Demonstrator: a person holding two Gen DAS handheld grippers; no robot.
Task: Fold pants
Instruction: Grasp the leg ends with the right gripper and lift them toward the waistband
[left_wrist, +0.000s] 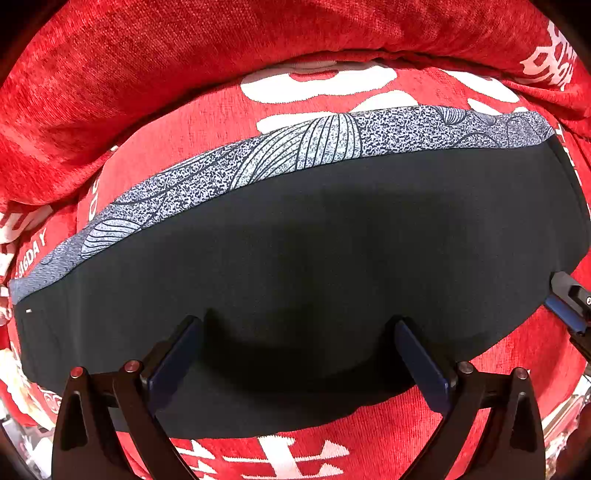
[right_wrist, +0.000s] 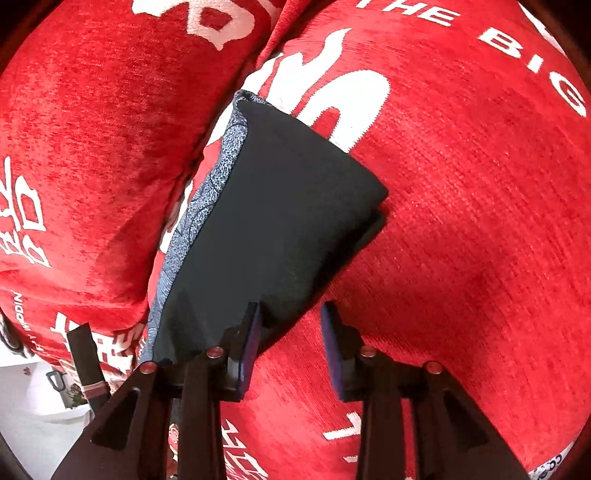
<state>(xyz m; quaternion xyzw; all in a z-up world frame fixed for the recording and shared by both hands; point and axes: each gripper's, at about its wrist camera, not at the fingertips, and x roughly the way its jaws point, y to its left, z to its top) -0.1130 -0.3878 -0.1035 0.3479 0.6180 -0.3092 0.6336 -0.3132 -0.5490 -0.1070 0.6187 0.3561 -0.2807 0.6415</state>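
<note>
Red chenille sofa cushions (left_wrist: 184, 74) with white lettering filled both views. Folded dark pants (left_wrist: 314, 240) with a patterned grey band (left_wrist: 295, 147) lay just ahead of the left gripper (left_wrist: 299, 354), its fingers spread — the right gripper (right_wrist: 290, 325) likewise spread at their near edge. Soft, limp, light cloth; likely best pinched at a folded edge.

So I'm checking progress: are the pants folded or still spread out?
Folded. The pants lie as a compact dark bundle on the red cushion, layers stacked at the near corner, patterned strip along one edge. Neither gripper holds them.
</note>
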